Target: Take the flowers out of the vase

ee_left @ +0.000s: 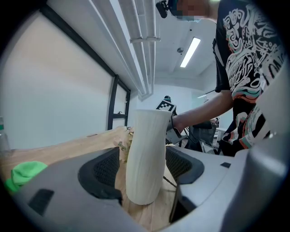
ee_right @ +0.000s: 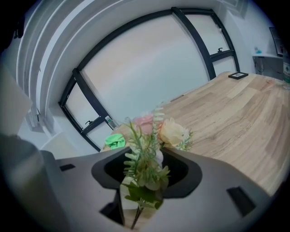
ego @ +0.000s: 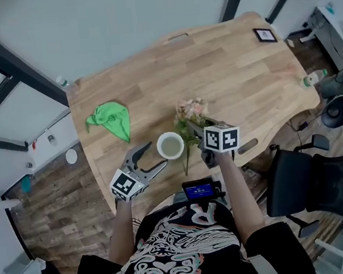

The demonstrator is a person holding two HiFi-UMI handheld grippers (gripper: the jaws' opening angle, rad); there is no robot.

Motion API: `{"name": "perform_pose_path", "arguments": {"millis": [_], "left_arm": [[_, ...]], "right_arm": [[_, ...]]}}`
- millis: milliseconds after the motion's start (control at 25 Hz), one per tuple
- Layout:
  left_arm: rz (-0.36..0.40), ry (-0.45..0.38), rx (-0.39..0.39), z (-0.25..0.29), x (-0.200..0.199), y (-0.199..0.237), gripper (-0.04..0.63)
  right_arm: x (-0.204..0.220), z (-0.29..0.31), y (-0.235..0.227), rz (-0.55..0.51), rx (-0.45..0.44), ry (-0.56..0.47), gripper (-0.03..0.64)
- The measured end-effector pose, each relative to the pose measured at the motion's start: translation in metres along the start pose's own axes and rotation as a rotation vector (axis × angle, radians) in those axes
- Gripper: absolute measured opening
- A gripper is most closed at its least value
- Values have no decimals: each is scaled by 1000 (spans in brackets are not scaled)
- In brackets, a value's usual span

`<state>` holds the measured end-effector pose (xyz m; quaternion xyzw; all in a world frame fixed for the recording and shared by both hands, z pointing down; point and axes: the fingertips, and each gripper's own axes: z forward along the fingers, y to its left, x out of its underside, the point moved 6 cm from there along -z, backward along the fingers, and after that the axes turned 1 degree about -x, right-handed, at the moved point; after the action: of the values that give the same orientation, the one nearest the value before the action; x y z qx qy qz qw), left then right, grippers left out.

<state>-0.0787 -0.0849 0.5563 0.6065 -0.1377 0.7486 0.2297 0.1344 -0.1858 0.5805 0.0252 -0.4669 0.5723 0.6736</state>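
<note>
Wooden desk (ego: 225, 71) boards carry a white ribbed vase (ee_left: 145, 154), slightly tilted, gripped between the black mesh pads of the left tool (ego: 155, 156); only the head view looks into its round mouth. The flowers (ee_right: 172, 132), pink and peach roses with ferny greenery, are outside the vase, just beside it. They sit between the half-spread jaws of the right tool (ee_right: 146, 179), which do not press the thin stem. Its end is cut off at that view's lower edge. A crumpled green cloth (ego: 110, 119) lies well apart.
</note>
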Motion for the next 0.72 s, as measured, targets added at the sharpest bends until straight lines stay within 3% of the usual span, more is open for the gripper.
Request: {"name": "perform_pose_path", "arguments": {"millis": [120,440,720], "left_arm": [[3,1,0,-1,0,1,305],[1,-11,-4,-2,-2,2,307],[5,-61,-32,-10,-11,3,307]], "right_arm": [[5,4,1,-8,15,15,231],[6,-2,3,-61,69,38,235],[-5,-28,9,-85,130,-66,233]]}}
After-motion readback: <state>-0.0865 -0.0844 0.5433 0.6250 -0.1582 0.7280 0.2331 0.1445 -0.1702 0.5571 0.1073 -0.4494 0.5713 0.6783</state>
